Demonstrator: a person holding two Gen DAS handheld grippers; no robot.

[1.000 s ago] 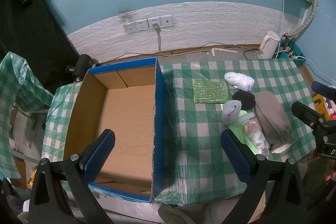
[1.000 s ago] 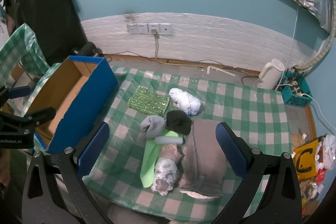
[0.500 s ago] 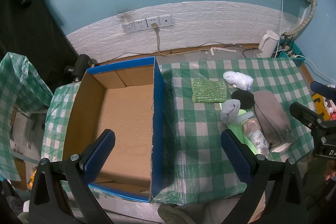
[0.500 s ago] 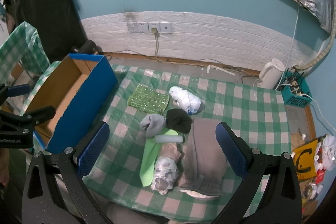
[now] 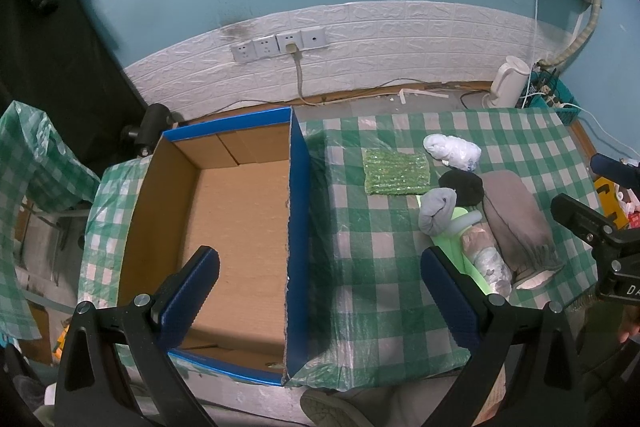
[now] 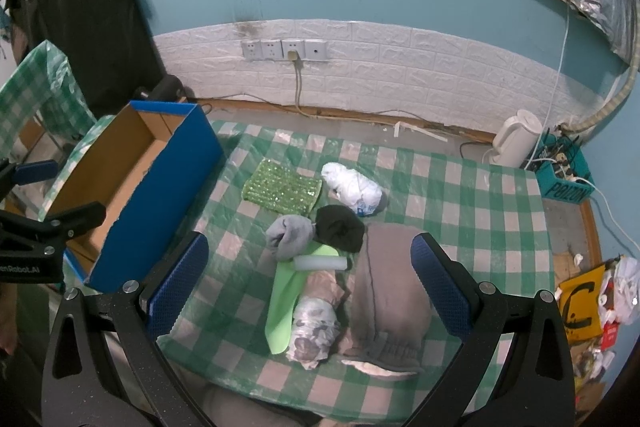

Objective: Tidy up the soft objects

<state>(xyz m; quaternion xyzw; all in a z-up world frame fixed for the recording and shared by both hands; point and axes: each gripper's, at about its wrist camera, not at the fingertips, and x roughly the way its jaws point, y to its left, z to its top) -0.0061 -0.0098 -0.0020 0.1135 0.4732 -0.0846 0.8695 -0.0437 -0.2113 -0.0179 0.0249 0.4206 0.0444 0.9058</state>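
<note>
We hold both grippers high above the checked tablecloth [image 6: 460,187], neither touching anything. Our left gripper [image 5: 320,295] hangs with its jaws spread wide and empty, straddling the near right wall of the blue cardboard box [image 5: 298,227]. The box lies open and bare inside, which suggests it is meant to receive the soft things.

Our right gripper [image 6: 308,287] is likewise wide open and holds nothing. It hovers over the pile, well to the right of the box. There, just right of the box's far end, lies a green sequinned cloth [image 6: 282,191], with a white crumpled bundle [image 6: 352,189] beyond it. Nearer us sit a grey rolled sock [image 6: 290,237] and a black rolled sock [image 6: 340,229], touching. Below them a light green sheet [image 6: 286,303] lies under a white foam roll [image 6: 320,262] and a patterned rolled cloth [image 6: 314,327], beside a folded grey-brown garment [image 6: 390,291].

We judge nothing is sorted yet; the open jaws look ready for a first pick.
</note>
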